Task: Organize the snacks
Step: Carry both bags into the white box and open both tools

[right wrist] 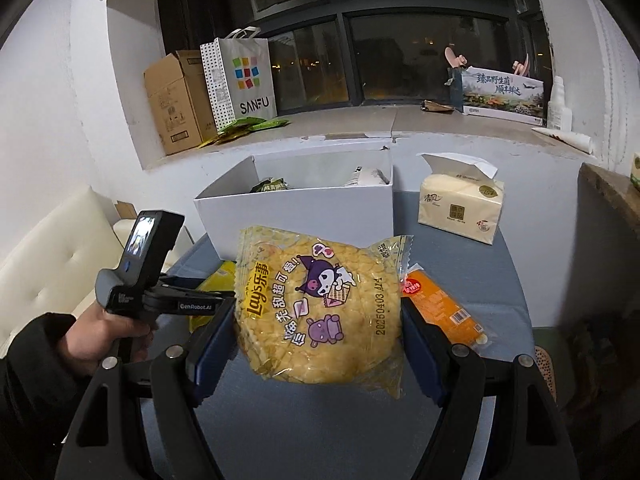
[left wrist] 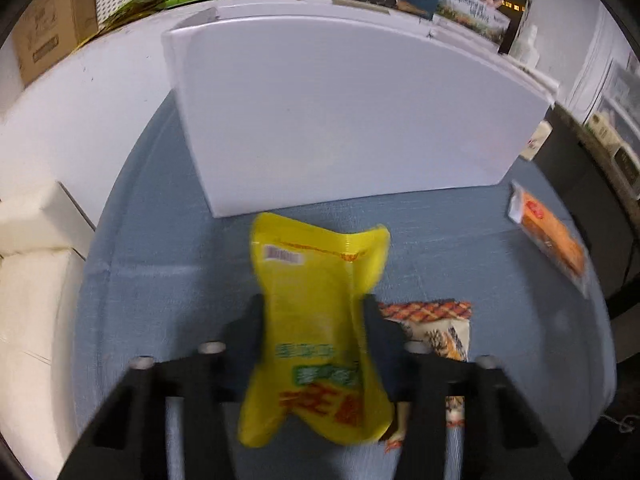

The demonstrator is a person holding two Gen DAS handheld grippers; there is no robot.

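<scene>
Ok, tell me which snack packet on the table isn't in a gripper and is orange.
The long orange packet lying flat at the table's right, beside the Lay's bag; unlike the gripped yellow pouch, it's untouched.

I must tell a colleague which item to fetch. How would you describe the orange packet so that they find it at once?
Start at the white box on the blue table. In front of it, toward the right, the orange packet lies flat. Unlike the yellow bags nearby, it is long, narrow, and held by no gripper.
</scene>
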